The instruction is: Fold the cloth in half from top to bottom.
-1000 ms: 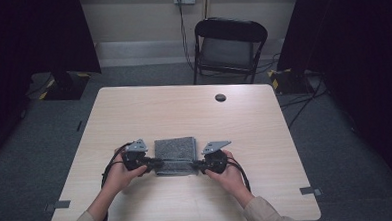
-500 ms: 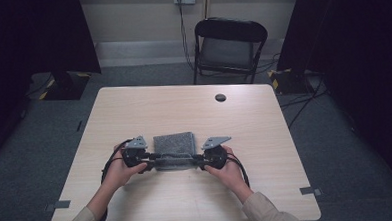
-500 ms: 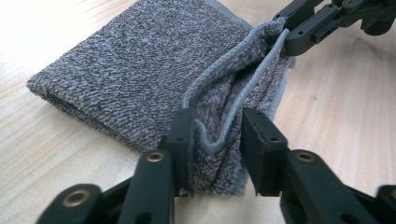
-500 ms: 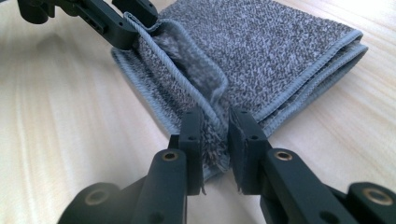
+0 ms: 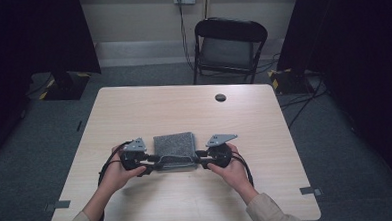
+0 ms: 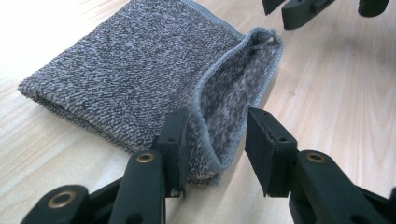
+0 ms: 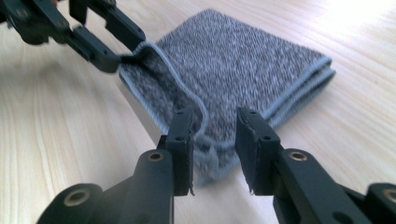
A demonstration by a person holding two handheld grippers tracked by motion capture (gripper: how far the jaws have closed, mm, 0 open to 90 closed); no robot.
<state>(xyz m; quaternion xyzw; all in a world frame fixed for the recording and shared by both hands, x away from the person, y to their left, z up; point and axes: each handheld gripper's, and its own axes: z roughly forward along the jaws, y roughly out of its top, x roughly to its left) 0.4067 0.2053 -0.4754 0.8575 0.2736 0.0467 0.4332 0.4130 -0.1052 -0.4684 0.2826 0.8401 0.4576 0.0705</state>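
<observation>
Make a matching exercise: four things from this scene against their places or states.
Things:
1. grey towel
2. folding chair
3. left hand-held gripper
4. small black disc

Places or states:
A. on the floor beyond the table
B. folded, near the table's front edge
C. jaws just opening, towel's corner between them
D. alone on the table's far part

Pairs: 1-B, 2-A, 3-C, 4-D
</observation>
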